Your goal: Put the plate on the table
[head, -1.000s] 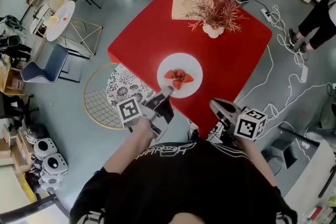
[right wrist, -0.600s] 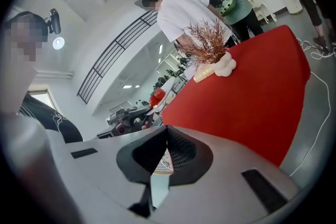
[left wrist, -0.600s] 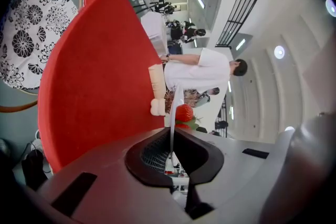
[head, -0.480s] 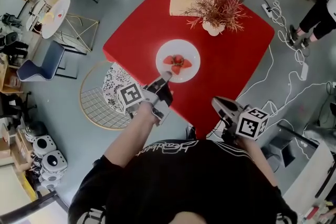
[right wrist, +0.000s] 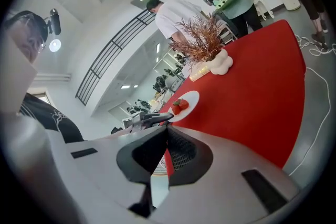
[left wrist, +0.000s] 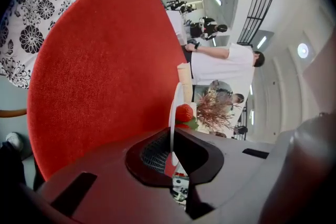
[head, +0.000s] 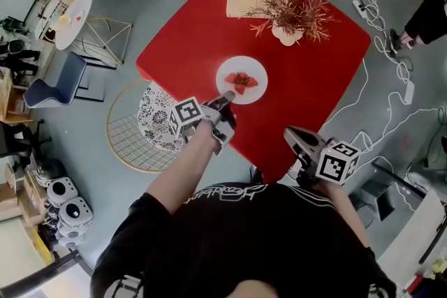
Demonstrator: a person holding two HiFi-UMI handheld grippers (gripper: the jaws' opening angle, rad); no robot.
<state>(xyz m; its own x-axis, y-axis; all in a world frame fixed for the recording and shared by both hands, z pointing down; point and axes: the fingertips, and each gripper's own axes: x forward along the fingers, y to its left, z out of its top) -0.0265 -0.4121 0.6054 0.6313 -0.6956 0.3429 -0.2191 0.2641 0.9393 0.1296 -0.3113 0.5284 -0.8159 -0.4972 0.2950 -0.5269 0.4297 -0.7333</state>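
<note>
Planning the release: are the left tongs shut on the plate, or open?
The left tongs are shut on the plate: the left gripper view shows its white rim pinched between them.

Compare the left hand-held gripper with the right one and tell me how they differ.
The left hand-held gripper is clamped on the near rim of the white plate; the right hand-held gripper has its jaws together on nothing. The left hand-held gripper reaches out over the red table; the right hand-held gripper hangs back at the table's near edge, close to the person's body. Shared: both are shut, and each carries a marker cube.
</note>
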